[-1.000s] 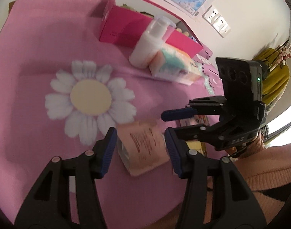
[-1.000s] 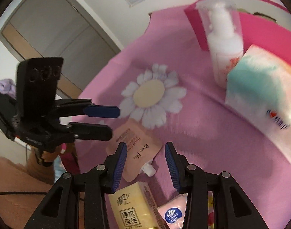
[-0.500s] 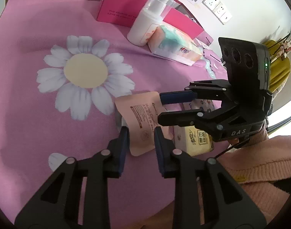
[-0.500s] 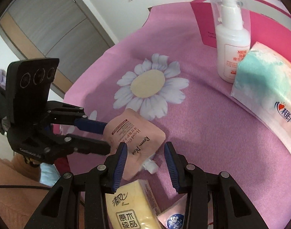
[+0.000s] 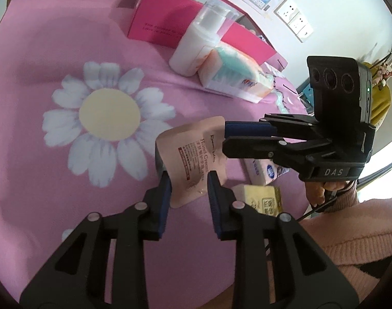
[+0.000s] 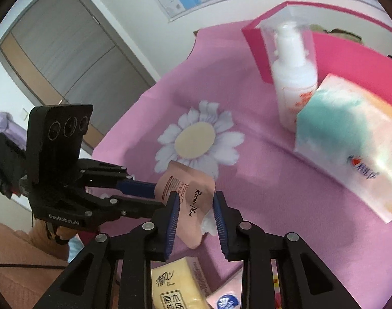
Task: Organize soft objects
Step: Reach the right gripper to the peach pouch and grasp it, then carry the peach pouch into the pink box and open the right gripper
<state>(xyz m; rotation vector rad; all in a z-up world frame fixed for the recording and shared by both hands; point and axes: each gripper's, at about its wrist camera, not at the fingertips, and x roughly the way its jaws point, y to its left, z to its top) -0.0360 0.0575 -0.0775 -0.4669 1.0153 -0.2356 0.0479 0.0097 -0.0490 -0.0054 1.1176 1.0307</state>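
Since the earlier frames: the pink hand-cream pouch point(image 5: 193, 159) no longer lies flat on the pink cloth; it is lifted and tilted, and both grippers have closed in on it.

Left gripper point(image 5: 188, 180): fingers point(image 5: 165, 193) clenched on the lower edge of the pouch, one finger on each face. Seen from the right wrist view, the same gripper point(image 6: 154, 195) reaches in from the left and its blue pad meets the pouch edge.

Right gripper point(image 6: 196, 203): fingers straddle the pouch point(image 6: 190, 198) near its white spout. Contact on the left finger looks likely; on the right finger I cannot tell whether it presses or only sits beside the pouch. From the left wrist view, the right gripper point(image 5: 225, 137) comes in at the pouch's upper right corner, fingers nearly together.

Pouch position: held up above the cloth, just beside the daisy print point(image 5: 108, 126), well short of the pink box point(image 5: 170, 23) at the back.

Other items: lotion bottle point(image 6: 293, 77) and large tissue pack point(image 6: 350, 141) stand in front of the box; yellow tissue pack point(image 6: 177, 288) and a small pink pack point(image 5: 265, 172) lie near the person.

Step in hand (judgement): a two-handed pick-up or handover of the pouch.

Next move calls for: one gripper to secure a firm pinch before the other lets go; the pouch is limp and will sag or slip if held by a corner
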